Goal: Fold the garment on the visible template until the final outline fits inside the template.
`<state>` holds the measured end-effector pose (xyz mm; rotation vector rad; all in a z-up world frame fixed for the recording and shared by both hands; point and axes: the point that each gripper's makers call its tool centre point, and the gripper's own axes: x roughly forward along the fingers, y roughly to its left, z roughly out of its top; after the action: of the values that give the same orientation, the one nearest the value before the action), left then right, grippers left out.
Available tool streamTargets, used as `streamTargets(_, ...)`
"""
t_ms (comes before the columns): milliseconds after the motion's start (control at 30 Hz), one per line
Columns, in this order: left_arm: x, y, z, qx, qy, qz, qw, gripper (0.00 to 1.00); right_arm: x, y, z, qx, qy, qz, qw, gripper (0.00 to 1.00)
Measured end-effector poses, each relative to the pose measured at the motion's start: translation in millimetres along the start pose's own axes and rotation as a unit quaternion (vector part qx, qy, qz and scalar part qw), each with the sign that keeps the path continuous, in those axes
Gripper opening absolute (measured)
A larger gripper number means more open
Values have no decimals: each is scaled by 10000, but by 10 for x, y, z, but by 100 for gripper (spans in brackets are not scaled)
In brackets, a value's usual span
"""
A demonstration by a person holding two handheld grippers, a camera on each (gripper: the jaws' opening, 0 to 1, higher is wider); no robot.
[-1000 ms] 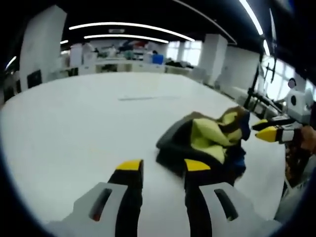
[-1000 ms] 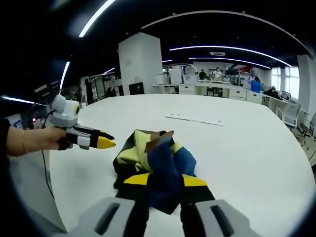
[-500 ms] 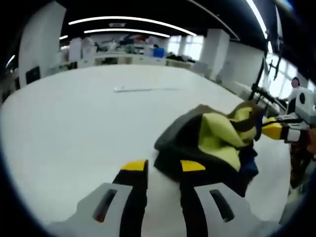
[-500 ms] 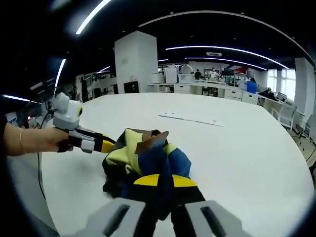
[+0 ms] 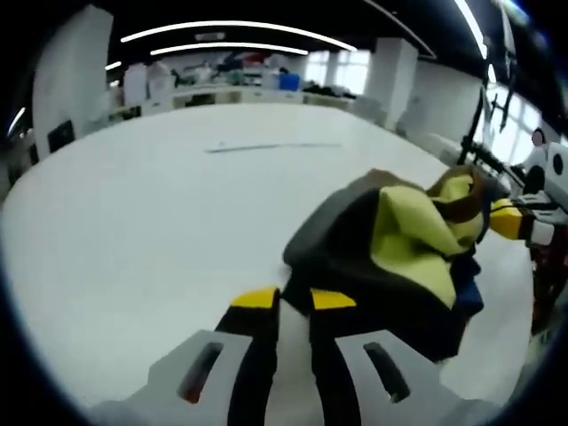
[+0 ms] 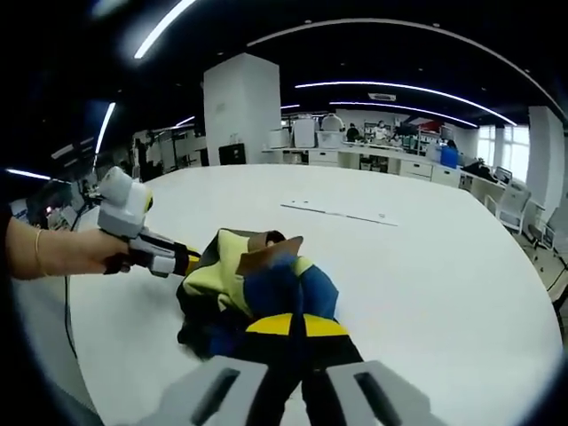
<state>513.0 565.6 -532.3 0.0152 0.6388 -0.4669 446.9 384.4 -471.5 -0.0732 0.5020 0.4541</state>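
A crumpled garment (image 5: pixel 390 248) in yellow, dark grey and blue lies bunched on the white table (image 5: pixel 133 222). My left gripper (image 5: pixel 295 299) has its jaws nearly together on the garment's dark near edge. In the right gripper view the same garment (image 6: pixel 253 284) sits just ahead of my right gripper (image 6: pixel 297 326), whose yellow tips meet on the blue fabric. The left gripper (image 6: pixel 188 260), held by a hand, enters from the left with its tip in the yellow cloth. The right gripper (image 5: pixel 501 217) pokes into the garment's far side.
A thin pale strip (image 5: pixel 266 146) lies flat farther out on the table, also seen as the strip (image 6: pixel 337 213). Bare table surface spreads to the right (image 6: pixel 444 266). The table's rounded edge (image 6: pixel 80 355) curves near the hand. Office desks and a white pillar (image 6: pixel 240 106) stand behind.
Both grippers have closed in on the garment from opposite sides. The jaws of each narrowed, and the cloth is now bunched higher between them.
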Motion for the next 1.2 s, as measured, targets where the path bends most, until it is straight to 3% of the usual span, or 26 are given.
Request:
streamTargets(100, 1, 8, 2, 214, 61, 104, 9997, 5, 0, -1, -8, -8, 11, -18, 10000, 0)
streamTargets(400, 11, -25, 15, 240, 146, -5, 9996, 0, -20, -22, 28, -12, -60, -184, 9998, 0)
streamTargets(600, -115, 58, 54, -45, 129, 63, 9999, 0, -57, -108, 93, -144, -95, -292, 9994, 0)
streamTargets(833, -316, 144, 332, 31, -269, 112, 9996, 0, -108, -250, 273, -441, -186, -450, 9978, 0)
streamTargets(1067, -460, 202, 553, 164, -562, 218, 9980, 0, -120, -468, 333, -686, 38, -658, 9955, 0)
streamTargets(1200, -531, 266, 709, 176, -753, 216, 9968, 0, -110, -648, 437, -537, 36, -726, 9959, 0)
